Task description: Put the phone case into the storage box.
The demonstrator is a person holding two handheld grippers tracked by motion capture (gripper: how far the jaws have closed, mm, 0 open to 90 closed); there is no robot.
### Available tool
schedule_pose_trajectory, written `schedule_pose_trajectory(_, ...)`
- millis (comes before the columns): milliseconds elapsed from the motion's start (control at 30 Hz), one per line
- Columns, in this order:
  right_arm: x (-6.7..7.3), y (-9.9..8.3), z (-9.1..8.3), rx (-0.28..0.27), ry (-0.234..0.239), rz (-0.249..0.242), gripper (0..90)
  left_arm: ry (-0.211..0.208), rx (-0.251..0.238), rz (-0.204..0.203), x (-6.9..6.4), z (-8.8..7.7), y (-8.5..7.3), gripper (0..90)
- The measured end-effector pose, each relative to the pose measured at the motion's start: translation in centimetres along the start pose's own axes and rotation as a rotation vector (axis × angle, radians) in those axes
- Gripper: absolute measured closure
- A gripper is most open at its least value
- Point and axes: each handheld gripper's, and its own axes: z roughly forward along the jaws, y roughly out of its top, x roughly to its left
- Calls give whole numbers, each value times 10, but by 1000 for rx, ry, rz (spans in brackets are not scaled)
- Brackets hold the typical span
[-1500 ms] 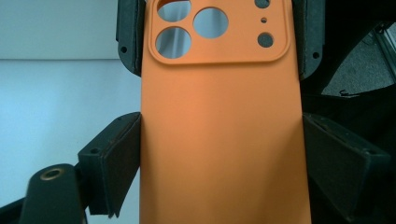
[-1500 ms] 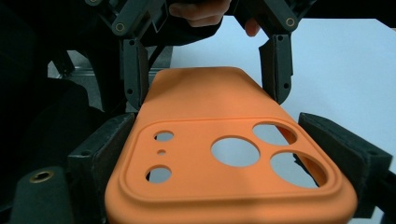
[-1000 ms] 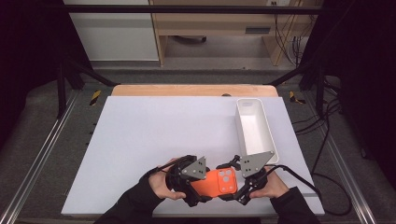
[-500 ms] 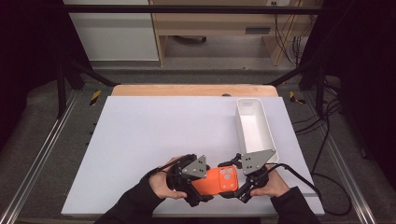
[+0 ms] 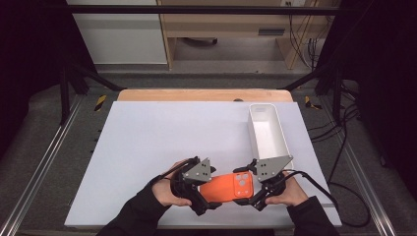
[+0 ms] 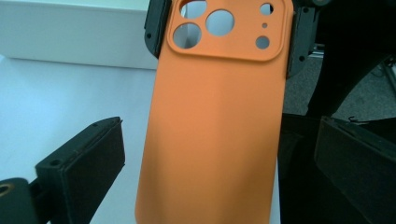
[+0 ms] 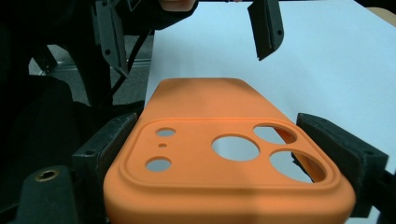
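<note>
An orange phone case (image 5: 222,189) hangs level just above the white board, near its front edge, between my two grippers. My right gripper (image 7: 222,142) is shut on the end with the camera cut-outs, its pads (image 7: 108,140) pressing the case's (image 7: 219,154) two long edges. My left gripper (image 6: 219,133) stands around the plain end of the case (image 6: 210,140); its jaws have just been opening, and a gap shows on each side between the pads (image 6: 88,163) and the case. In the high view the left gripper (image 5: 209,191) faces the right gripper (image 5: 244,190).
A white oblong bin (image 5: 255,129), nothing in it, stands on the board's right side just beyond my right hand. The white board (image 5: 162,137) lies on a wooden table with metal rails on both sides. Cables trail off to the right.
The left gripper's jaws have spread apart off the case's plain end. The case stays in the right gripper, and both hands have kept their places.
</note>
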Motion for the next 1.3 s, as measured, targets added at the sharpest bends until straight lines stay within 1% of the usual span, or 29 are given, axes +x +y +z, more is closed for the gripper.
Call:
schedule_pose_trajectory(67,0,1,-2,12,-8,-2,159,3,10,-20,4,-2,-3,12)
schedule_pose_trajectory(100,0,1,-2,17,-9,-1,159,3,10,-20,4,-2,-3,12)
schedule_pose_trajectory(167,0,1,-2,27,-15,-5,159,-2,25,-31,7,-2,-5,12)
schedule_pose_trajectory(333,-1,3,-5,53,-25,0,159,-18,54,-41,10,1,-11,12)
schedule_pose_trajectory(400,-1,4,-5,60,-28,1,159,-21,69,-39,12,2,-13,12)
schedule_pose_trajectory(433,-1,4,-5,68,-28,1,160,-20,86,-38,14,4,-15,14)
schedule_pose_trajectory(600,-2,5,-5,87,-20,10,160,-25,101,-39,17,5,-19,14)
schedule_pose_trajectory(667,-3,7,-3,107,-21,-5,160,-29,111,-44,19,6,-21,15)
schedule_pose_trajectory(800,-3,10,-1,119,-12,-18,160,-37,124,-50,20,8,-22,16)
schedule_pose_trajectory(833,-2,13,1,127,-6,-25,160,-39,124,-48,19,9,-22,16)
schedule_pose_trajectory(1067,-3,17,1,149,-3,-42,160,-49,142,-37,16,11,-21,16)
schedule_pose_trajectory(1233,-4,24,3,186,16,-60,160,-45,160,-29,16,13,-20,16)
schedule_pose_trajectory(1267,-4,24,3,186,16,-60,160,-44,162,-30,15,14,-21,16)
schedule_pose_trajectory(1300,-4,27,4,202,21,-66,160,-42,166,-29,15,14,-21,16)
